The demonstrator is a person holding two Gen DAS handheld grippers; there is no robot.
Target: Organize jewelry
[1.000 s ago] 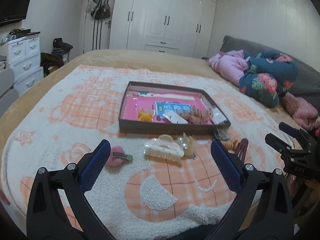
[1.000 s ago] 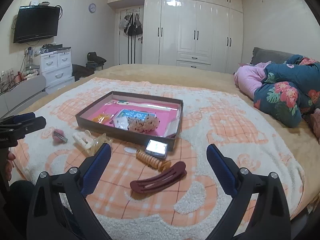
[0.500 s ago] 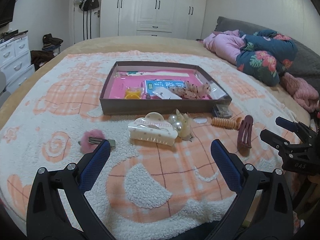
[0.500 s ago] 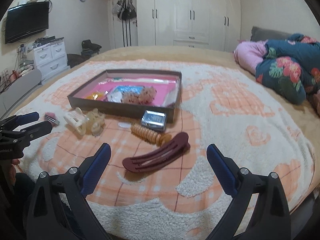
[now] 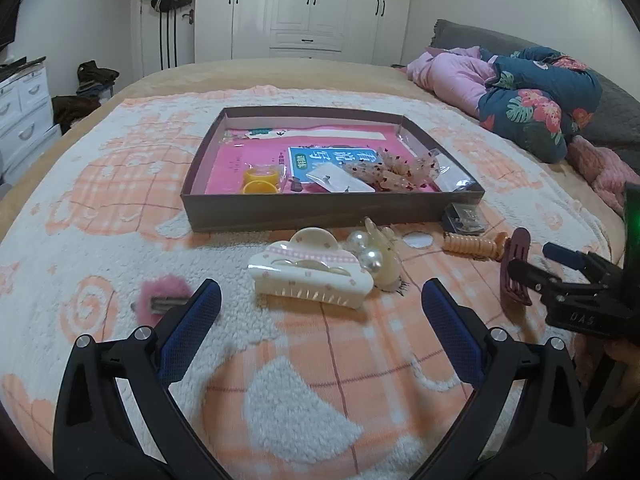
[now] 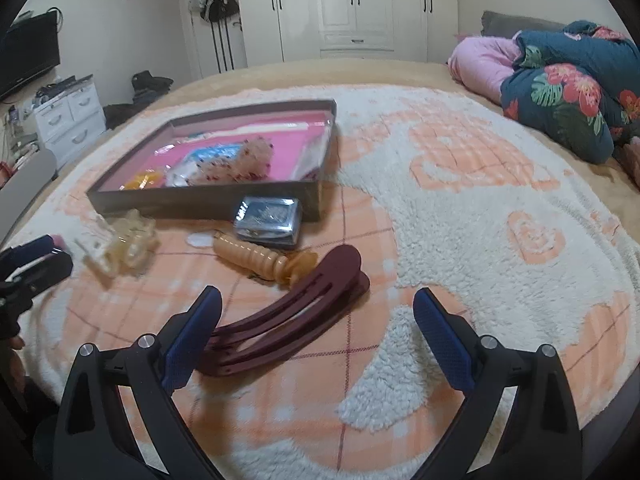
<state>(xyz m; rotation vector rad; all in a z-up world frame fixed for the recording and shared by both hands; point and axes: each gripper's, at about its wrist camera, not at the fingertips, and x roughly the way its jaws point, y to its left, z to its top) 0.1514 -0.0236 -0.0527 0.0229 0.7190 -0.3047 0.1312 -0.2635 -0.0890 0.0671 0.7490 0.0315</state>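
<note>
Two grippers, left gripper [image 5: 320, 308] and right gripper [image 6: 316, 316], are spread wide, empty; dark maroon curved plastic hair clip [image 6: 288, 320] is laid diagonally, far end right, on fluffy peach-white blanket [image 6: 460, 240], bedroom.

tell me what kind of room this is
Most likely a bedroom: the work surface is a bed spread with a fleecy blanket, white wardrobes line the far wall, and bedding lies bundled nearby.

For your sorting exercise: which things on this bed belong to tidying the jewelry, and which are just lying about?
Belongs to the job:
brown tray
white claw clip
pearl clip
maroon hair clip
orange spiral clip
pink pom-pom clip

Just lying about:
floral quilt
pink bedding
</note>
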